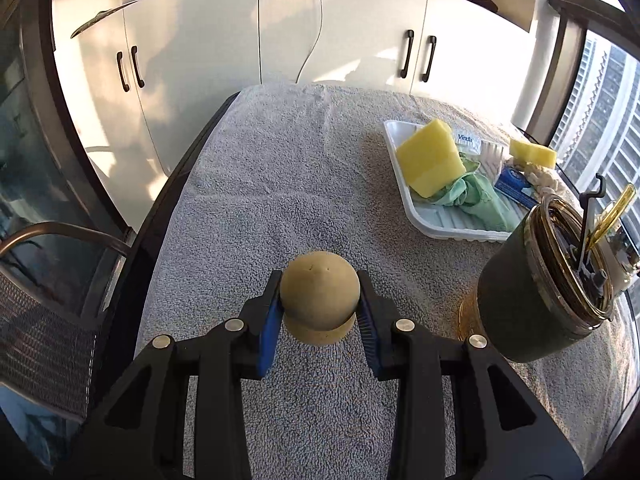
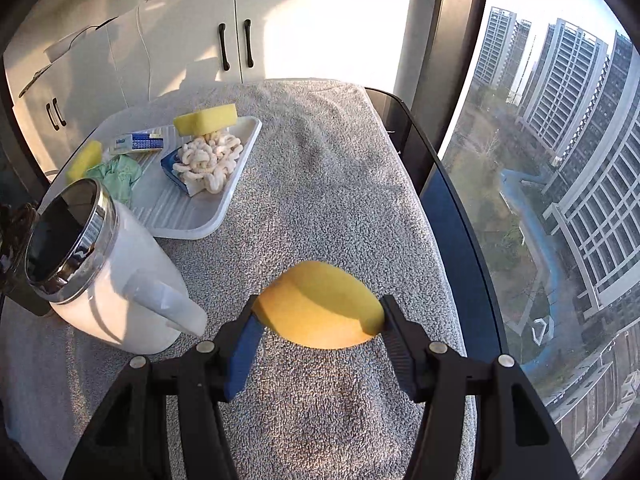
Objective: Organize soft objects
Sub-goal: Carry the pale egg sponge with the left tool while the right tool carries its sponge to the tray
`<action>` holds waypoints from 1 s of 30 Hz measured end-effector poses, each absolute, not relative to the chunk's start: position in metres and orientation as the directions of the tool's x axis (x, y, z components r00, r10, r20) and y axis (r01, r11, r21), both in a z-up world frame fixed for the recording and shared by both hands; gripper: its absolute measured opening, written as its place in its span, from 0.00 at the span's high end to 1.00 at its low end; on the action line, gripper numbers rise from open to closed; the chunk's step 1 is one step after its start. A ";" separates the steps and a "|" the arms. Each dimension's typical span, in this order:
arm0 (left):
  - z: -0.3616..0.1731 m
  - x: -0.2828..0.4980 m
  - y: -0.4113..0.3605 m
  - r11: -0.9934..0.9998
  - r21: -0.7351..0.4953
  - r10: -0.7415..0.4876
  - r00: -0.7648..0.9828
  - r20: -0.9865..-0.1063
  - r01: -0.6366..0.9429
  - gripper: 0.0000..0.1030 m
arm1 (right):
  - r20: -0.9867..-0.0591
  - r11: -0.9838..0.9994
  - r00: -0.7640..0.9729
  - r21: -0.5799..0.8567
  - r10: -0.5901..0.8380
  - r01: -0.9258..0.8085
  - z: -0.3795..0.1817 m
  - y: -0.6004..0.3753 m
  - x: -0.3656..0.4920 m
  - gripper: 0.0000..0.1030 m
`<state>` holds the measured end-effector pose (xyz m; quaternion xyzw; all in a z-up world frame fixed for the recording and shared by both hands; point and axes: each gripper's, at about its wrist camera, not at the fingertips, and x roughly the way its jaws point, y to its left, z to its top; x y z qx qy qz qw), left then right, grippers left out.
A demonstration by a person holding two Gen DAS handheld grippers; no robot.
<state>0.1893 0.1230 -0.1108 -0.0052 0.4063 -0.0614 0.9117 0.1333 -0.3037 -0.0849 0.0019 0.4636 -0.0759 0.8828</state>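
Left hand-held gripper [image 1: 319,307] is clamped on a tan dome-shaped sponge [image 1: 319,295], rounded top, flat lip underneath, low center of its frame. Right hand-held gripper [image 2: 320,312] squeezes a yellow sponge [image 2: 320,309], bowed into an oval, also low center. White tray [image 2: 192,216] at upper left holds more yellow sponges, a green cloth [image 2: 120,170] and a cream knotted piece [image 2: 210,162]. Gray towel [image 2: 312,168] covers the counter.

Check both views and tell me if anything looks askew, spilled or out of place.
Mostly tidy, nothing spilled. One oddity: a yellow sponge sits half over the far rim of the white tray, propped on the cream chenille cloth, not flat inside. The left gripper grips a tan round sponge; the right gripper squeezes an oval yellow sponge.
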 end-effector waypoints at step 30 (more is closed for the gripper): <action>-0.085 0.310 0.019 0.942 0.049 -0.194 0.659 -0.727 0.332 0.67 | -0.834 0.993 0.549 -0.100 -0.050 -0.061 -0.070 -0.247 0.271 0.41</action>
